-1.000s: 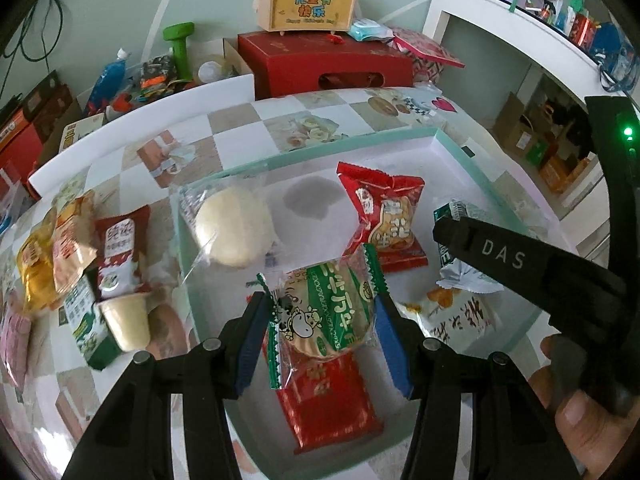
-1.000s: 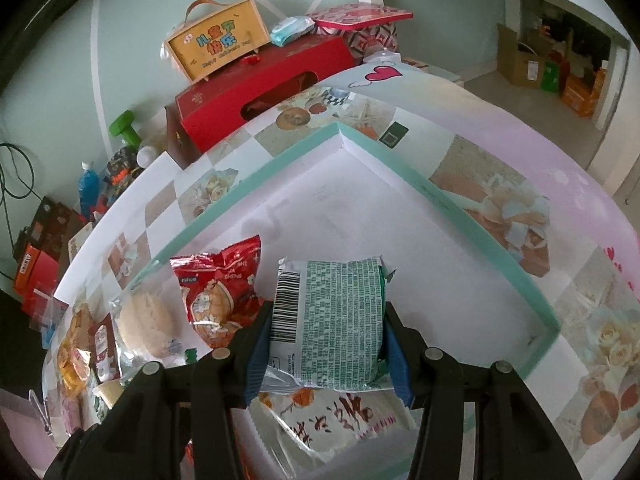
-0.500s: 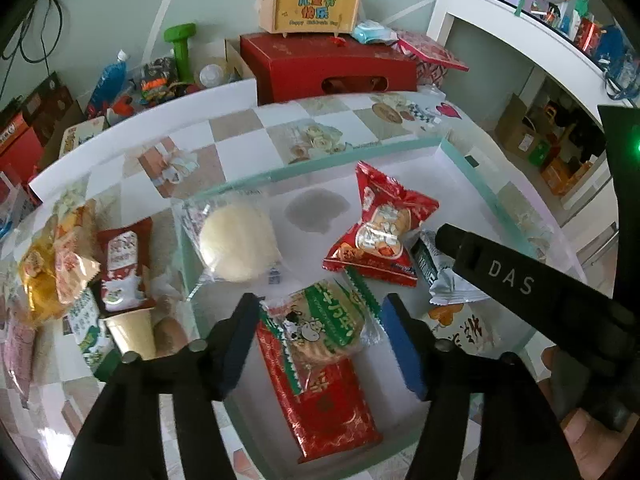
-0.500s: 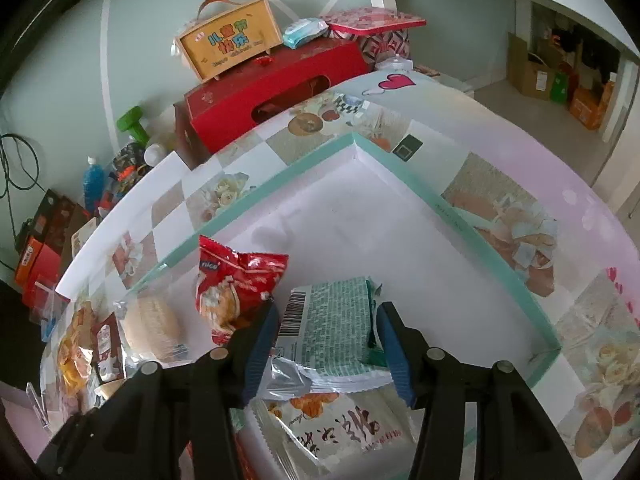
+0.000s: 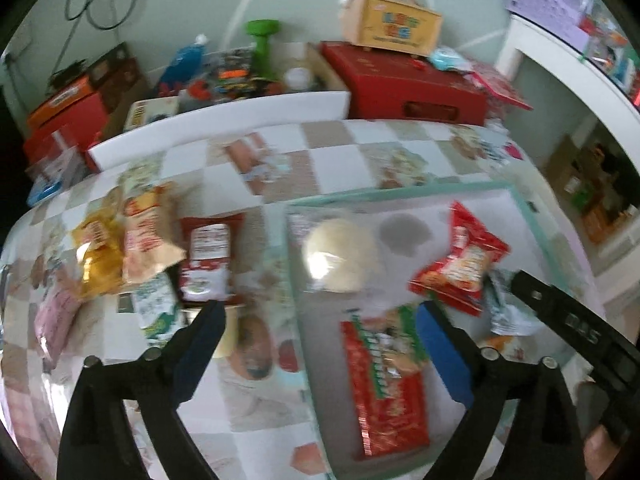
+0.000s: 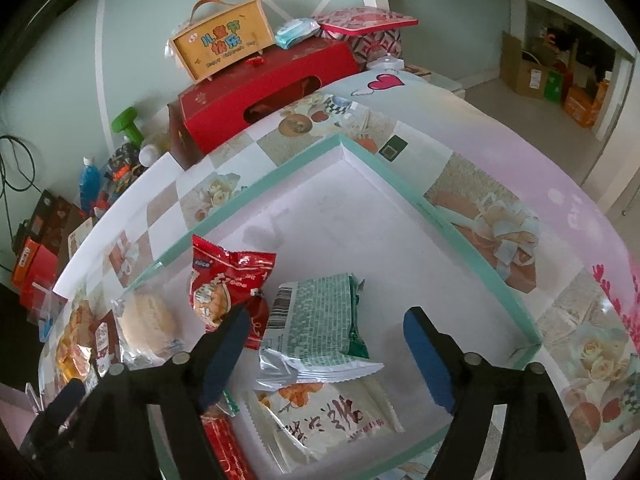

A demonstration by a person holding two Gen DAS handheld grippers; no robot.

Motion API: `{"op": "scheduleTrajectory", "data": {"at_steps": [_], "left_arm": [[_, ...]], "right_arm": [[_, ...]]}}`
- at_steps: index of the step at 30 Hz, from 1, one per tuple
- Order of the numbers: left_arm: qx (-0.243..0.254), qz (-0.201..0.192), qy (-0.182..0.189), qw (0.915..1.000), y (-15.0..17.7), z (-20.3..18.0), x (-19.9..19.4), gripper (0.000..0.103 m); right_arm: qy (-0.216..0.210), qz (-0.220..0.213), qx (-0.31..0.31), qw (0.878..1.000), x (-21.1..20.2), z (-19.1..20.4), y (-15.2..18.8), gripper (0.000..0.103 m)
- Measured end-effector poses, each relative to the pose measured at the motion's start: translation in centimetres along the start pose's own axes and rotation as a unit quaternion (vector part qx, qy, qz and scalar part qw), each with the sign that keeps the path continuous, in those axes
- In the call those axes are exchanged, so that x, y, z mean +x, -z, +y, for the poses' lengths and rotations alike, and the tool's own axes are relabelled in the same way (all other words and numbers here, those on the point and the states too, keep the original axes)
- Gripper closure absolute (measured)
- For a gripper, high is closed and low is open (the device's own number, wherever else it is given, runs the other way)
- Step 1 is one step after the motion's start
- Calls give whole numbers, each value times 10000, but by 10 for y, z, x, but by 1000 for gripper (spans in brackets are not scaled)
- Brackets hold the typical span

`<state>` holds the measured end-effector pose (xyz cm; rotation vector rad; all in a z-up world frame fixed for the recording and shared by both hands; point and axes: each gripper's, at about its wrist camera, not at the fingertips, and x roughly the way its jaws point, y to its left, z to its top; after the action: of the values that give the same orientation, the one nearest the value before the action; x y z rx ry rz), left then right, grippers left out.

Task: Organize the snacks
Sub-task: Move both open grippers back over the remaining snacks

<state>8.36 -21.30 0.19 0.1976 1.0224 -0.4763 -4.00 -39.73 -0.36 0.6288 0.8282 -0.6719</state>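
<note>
A shallow white tray with a teal rim [image 5: 400, 195] [image 6: 460, 224] holds several snacks. My left gripper [image 5: 320, 328] is open and empty above the tray's left edge. The green cow cracker pack [image 5: 384, 340] lies on a long red packet [image 5: 390, 396] in the tray. My right gripper [image 6: 326, 340] is open around, not touching, the green-and-silver packet [image 6: 316, 328], which rests on a white packet [image 6: 324, 412]. A red snack bag [image 5: 460, 264] [image 6: 228, 280] and a round bun in clear wrap [image 5: 340, 254] [image 6: 146, 322] lie in the tray too.
Several loose snacks lie on the table left of the tray: yellow and orange bags [image 5: 132, 236], a dark red pack [image 5: 206, 256], a green pack [image 5: 156, 308], a pink one [image 5: 52, 320]. A red box [image 6: 260, 92] with a yellow case [image 6: 224, 44] stands behind.
Both grippers opened and let go: the cow cracker pack now lies on the red packet, the green-silver packet on the white one. The left gripper swung left over the tray's edge.
</note>
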Motion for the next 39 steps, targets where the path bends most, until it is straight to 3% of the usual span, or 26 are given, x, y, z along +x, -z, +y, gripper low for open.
{"op": "scheduleTrajectory", "data": {"at_steps": [4, 26, 39], "left_arm": [[-155, 60, -204, 9997, 0, 11, 5, 5], [-453, 33, -468, 9979, -1, 36, 3, 5], [-1097, -133, -687, 9915, 5, 112, -19, 4]], "right_arm": [[21, -9, -100, 9999, 0, 3, 1, 0], [-133, -256, -441, 9986, -6, 23, 3, 0], [-637, -171, -973, 9931, -16, 80, 13, 0]]}}
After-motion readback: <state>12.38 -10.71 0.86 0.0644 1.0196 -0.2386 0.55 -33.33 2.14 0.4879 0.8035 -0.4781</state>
